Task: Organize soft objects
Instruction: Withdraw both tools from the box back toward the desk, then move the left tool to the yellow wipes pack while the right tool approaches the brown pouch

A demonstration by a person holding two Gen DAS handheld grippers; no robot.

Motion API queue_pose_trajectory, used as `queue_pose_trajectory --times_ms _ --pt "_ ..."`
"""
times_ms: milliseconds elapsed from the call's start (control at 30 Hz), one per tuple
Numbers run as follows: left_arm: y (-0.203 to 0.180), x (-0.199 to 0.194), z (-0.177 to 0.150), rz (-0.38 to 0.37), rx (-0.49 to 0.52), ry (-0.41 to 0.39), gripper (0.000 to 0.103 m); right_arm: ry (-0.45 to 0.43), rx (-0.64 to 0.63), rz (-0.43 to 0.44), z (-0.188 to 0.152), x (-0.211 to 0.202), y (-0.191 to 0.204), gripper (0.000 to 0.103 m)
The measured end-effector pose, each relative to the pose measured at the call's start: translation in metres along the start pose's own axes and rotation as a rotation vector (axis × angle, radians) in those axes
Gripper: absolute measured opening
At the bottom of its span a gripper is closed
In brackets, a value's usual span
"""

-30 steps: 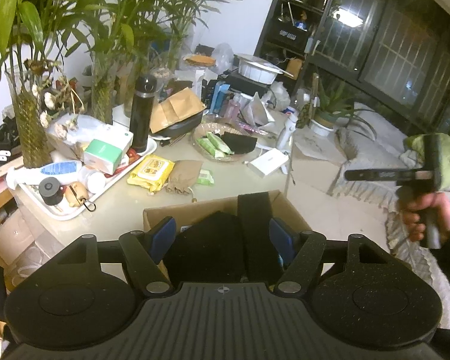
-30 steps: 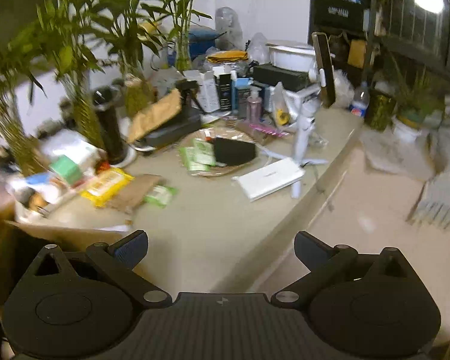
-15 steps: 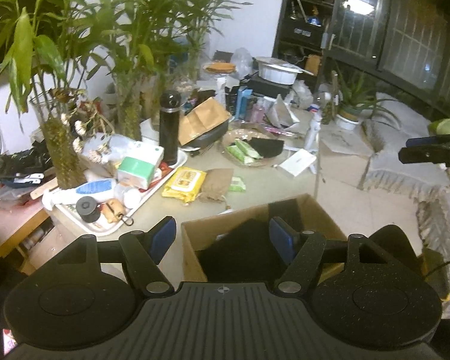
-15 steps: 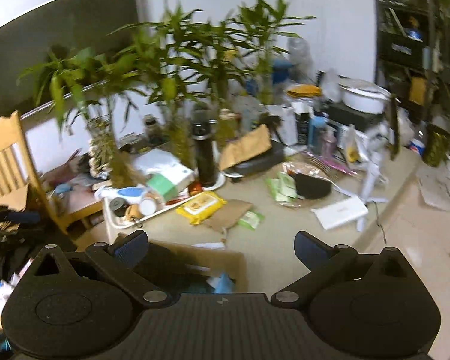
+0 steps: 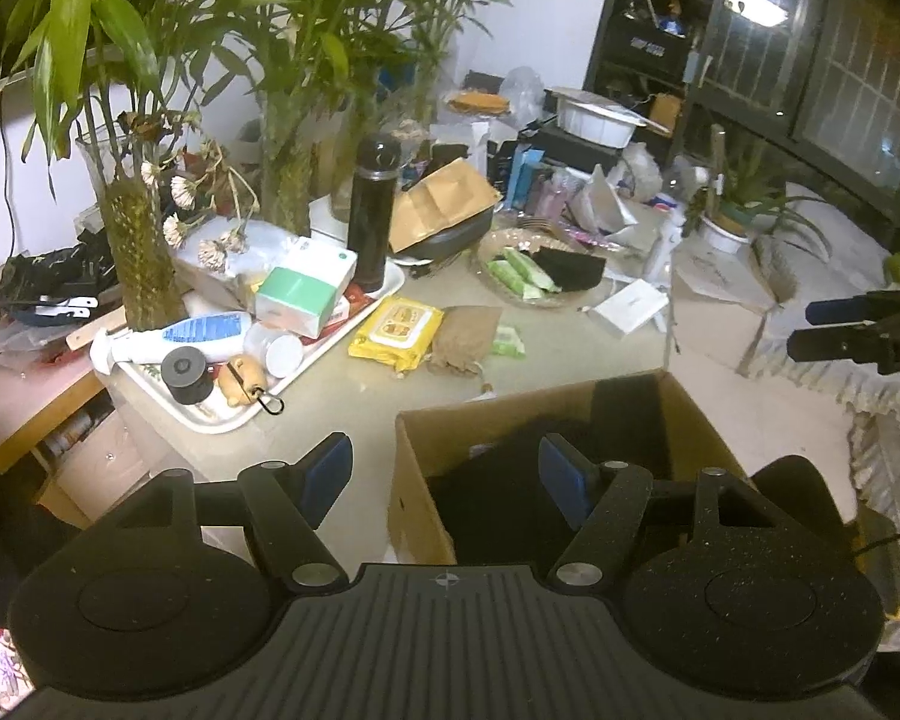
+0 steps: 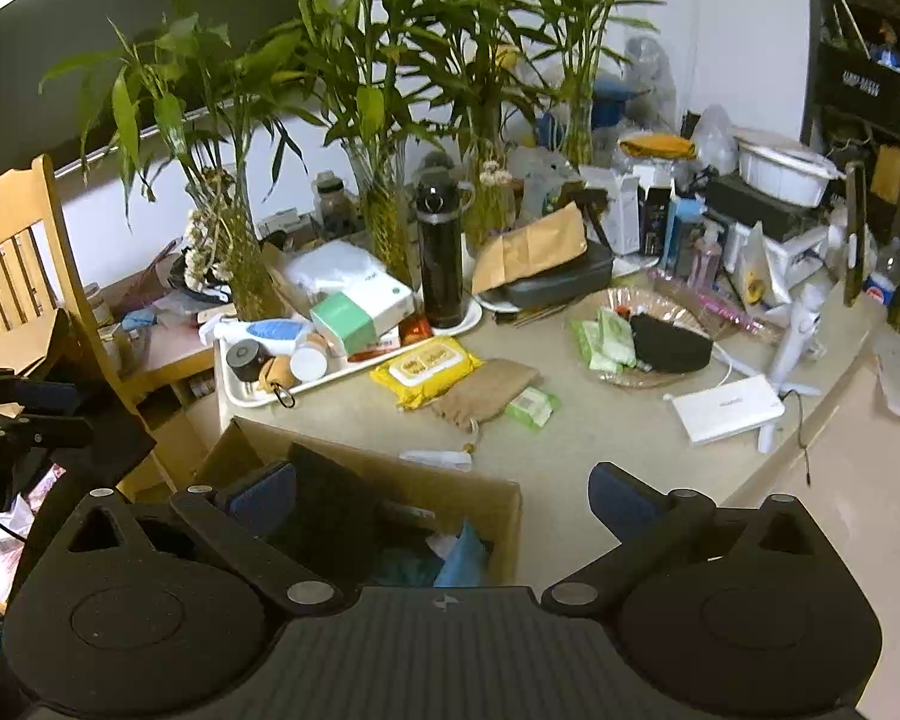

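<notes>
While both grippers are held above the near edge of the desk (image 6: 600,450), nothing is seen between either pair of jaws. The left gripper (image 5: 447,468) stands with its pads apart over the near-edge cardboard box (image 5: 417,468), as does the right gripper (image 6: 444,489). Dark fabric (image 5: 498,492) and a blue soft item (image 6: 462,558) are noted inside the box. A burlap pouch (image 6: 480,399) is found mid-desk, touching a yellow wipes pack (image 6: 426,369). A black cloth (image 6: 669,342) is recorded in a woven tray (image 6: 654,300) towards the right edge. A white tray (image 5: 222,414) occupies the left corner.
</notes>
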State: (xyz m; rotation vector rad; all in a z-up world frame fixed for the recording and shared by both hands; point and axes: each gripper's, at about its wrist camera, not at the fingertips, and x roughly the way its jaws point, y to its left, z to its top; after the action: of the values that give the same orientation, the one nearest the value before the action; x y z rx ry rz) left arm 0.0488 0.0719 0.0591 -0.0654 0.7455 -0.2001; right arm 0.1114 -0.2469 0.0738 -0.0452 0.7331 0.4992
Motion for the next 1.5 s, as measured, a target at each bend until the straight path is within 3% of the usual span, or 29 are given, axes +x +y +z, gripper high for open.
queue_pose_trajectory --times_ms 167,700,967,1500 --pt "0.001 0.017 0.003 0.018 0.013 -0.002 0.068 0.036 0.005 0.022 -0.002 0.020 -0.008 0.103" --pt "0.016 0.076 0.029 -0.031 -0.009 -0.022 0.068 0.075 0.074 0.053 0.000 0.075 -0.040 0.103" --pt "0.015 0.097 0.048 -0.046 0.060 -0.056 0.068 0.067 0.070 0.013 0.016 0.087 -0.055 0.103" --pt "0.031 0.151 0.055 -0.063 0.165 -0.067 0.068 0.044 0.093 0.045 0.018 0.127 -0.080 0.103"
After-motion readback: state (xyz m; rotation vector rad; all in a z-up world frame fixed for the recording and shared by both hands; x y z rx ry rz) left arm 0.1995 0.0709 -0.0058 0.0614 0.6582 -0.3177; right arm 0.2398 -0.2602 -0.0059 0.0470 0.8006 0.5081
